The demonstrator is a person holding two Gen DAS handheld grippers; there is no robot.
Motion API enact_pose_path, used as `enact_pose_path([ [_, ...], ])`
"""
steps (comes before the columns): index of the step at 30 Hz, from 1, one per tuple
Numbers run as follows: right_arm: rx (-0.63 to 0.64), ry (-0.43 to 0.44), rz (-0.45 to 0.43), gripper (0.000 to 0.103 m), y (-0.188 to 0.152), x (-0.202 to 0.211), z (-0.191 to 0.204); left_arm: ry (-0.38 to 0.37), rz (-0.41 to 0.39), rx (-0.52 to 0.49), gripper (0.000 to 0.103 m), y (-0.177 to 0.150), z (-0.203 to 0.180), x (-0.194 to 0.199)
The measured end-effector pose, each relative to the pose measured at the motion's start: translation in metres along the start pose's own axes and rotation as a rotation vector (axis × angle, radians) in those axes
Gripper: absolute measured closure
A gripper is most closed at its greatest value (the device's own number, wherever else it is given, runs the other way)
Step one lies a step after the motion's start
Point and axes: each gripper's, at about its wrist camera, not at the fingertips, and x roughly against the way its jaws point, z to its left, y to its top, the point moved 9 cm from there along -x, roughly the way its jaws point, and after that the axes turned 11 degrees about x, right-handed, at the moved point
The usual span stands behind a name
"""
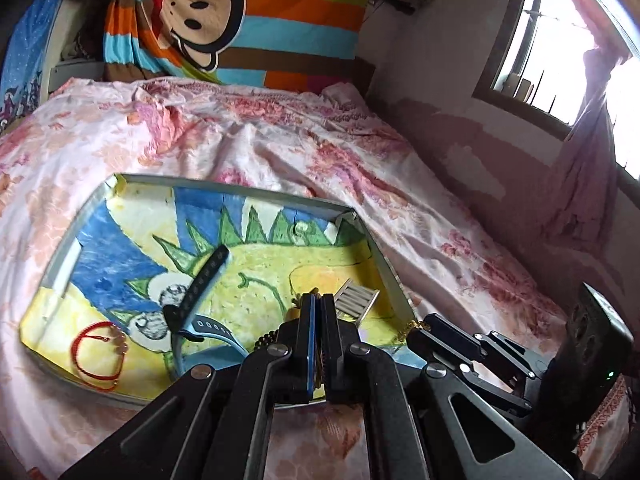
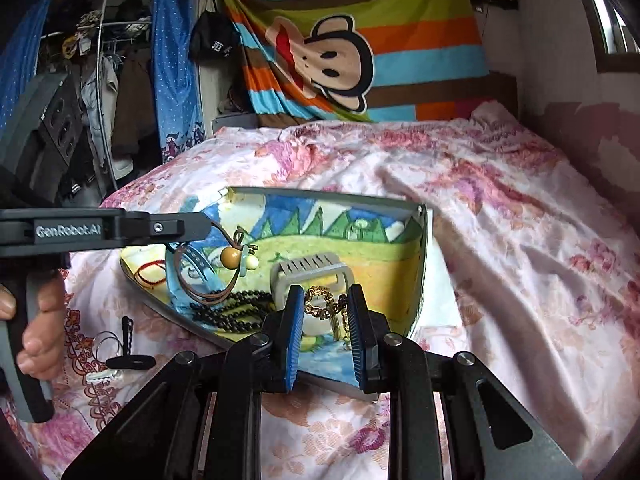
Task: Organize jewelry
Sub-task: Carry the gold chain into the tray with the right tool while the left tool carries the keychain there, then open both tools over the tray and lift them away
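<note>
A shallow tray (image 1: pixel 60 248) lined with a dinosaur drawing lies on the bed; it also shows in the right wrist view (image 2: pixel 424 264). In it lie a red string bracelet (image 1: pixel 96 354), a blue-black watch (image 1: pixel 200 300), a silver watch band (image 1: pixel 358 298), black beads (image 2: pixel 236 306) and a gold chain (image 2: pixel 324 302). My left gripper (image 1: pixel 318 300) is shut on a brown cord necklace with round beads (image 2: pixel 236 258), which hangs above the tray. My right gripper (image 2: pixel 322 300) is open, fingers either side of the gold chain.
A ring (image 2: pixel 108 342), a black clip (image 2: pixel 128 346) and a small clear piece lie on the floral bedspread (image 2: pixel 500 220) left of the tray. A striped monkey blanket (image 1: pixel 240 20) hangs behind. A window (image 1: pixel 560 48) and wall bound the right side.
</note>
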Motion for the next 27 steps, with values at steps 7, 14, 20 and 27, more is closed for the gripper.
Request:
enact_pose_path([
  [7, -0.01, 0.012, 0.072, 0.083, -0.021, -0.019, -0.006, 0.072, 0.054, -0.002, 0.1, -0.018, 0.015, -0.019],
  [14, -0.02, -0.005, 0.071, 0.061, -0.025, -0.015, -0.011, 0.109, 0.074, -0.007, 0.081, -0.022, 0.024, -0.013],
  [20, -0.006, -0.039, 0.066, 0.051, -0.02, -0.002, -0.014, 0.078, 0.032, 0.016, 0.041, -0.016, 0.018, 0.008],
  [27, -0.005, -0.077, 0.039, 0.035, -0.007, 0.031, -0.018, 0.066, -0.058, 0.048, 0.014, -0.004, 0.006, 0.047],
])
